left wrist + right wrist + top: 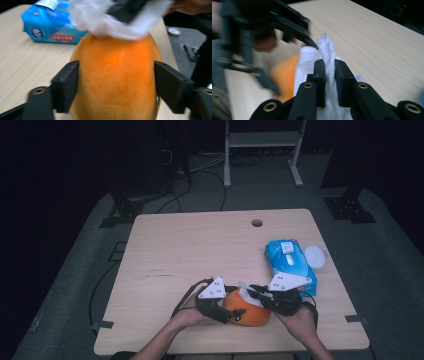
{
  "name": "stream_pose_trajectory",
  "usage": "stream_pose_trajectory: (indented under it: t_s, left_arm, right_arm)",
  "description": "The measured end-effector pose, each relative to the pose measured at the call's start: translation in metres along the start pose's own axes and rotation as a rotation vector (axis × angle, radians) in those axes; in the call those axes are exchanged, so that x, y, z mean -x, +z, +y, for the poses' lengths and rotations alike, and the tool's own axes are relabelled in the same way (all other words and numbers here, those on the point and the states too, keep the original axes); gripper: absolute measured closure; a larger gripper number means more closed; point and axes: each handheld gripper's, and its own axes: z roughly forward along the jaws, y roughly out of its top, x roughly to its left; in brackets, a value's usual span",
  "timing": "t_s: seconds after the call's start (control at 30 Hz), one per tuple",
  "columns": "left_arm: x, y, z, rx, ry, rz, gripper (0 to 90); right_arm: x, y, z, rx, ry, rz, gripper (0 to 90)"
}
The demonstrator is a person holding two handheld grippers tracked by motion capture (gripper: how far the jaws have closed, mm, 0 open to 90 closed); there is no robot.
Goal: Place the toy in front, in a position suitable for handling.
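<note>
The table (pixel 200 245) is a pale wood-grain slab with rounded corners. A glossy blue pack of wipes (pixel 290 260) lies at its right side. Near the front edge sits an orange plush ball (pixel 247 312), fuzzy and egg-shaped. The left gripper (pixel 227 316) reaches in level from the left, its black jaws clamped on the ball's flanks. The right gripper (pixel 255 292) comes from the right, angled onto the ball's top, jaws pinched together on a crumpled white wipe (pixel 325 50) pressed against the plush.

Orange plush ball (pixel 117 75); white wipe (pixel 327 50) at its 12 o'clock; blue wipe pack (pixel 290 260), red-white label; pale wood-grain table (pixel 190 245); black grippers.
</note>
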Motion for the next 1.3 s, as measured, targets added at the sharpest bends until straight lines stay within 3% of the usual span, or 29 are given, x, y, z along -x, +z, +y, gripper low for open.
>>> stream_pose_trajectory:
  t_s: [0.07,0.17,0.27,0.33,0.37,0.5,0.63,0.7,0.83,0.97,1.1,1.3]
  left_arm:
    - [-0.003,-0.001,-0.001,-0.007,-0.020,0.014,30.3]
    - [-0.009,-0.003,-0.006,-0.007,-0.050,0.005,31.4]
    - [-0.017,-0.007,-0.011,-0.006,-0.105,0.007,32.1]
    - [-0.023,-0.008,-0.015,0.002,-0.146,-0.003,32.2]
    - [-0.024,-0.007,-0.015,0.007,-0.148,-0.008,32.1]
    - [-0.022,-0.005,-0.014,-0.002,-0.143,-0.005,30.7]
    - [-0.020,-0.006,-0.014,-0.026,-0.131,-0.018,27.5]
    - [-0.021,-0.007,-0.014,-0.021,-0.139,-0.023,27.5]
    - [-0.021,-0.007,-0.014,-0.026,-0.128,-0.022,28.8]
    - [-0.021,-0.008,-0.017,-0.025,-0.121,-0.029,29.1]
    - [-0.016,-0.007,-0.014,-0.036,-0.097,-0.029,28.5]
    - [-0.009,-0.005,-0.011,-0.062,-0.042,-0.046,26.9]
  right_arm:
    - [-0.010,0.002,0.004,0.009,-0.045,0.043,78.8]
    - [-0.021,0.007,0.006,-0.032,-0.110,0.024,78.9]
    - [-0.009,0.004,0.001,-0.042,-0.092,0.005,79.4]
    - [0.003,0.000,-0.005,-0.043,-0.055,-0.024,79.4]
    - [0.009,-0.003,-0.009,-0.043,-0.028,-0.036,79.4]
    - [0.012,-0.003,-0.012,-0.029,0.006,-0.026,79.3]
    - [-0.001,0.003,-0.009,-0.029,-0.049,0.004,79.1]
    - [0.001,0.002,-0.008,-0.035,-0.051,0.011,79.2]
    - [0.016,-0.005,-0.014,-0.038,-0.004,-0.005,79.2]
    - [0.032,-0.012,-0.022,-0.025,0.078,-0.027,79.2]
    - [0.036,-0.013,-0.024,-0.012,0.115,-0.006,79.2]
    - [0.016,-0.003,-0.012,0.006,0.049,0.021,79.2]
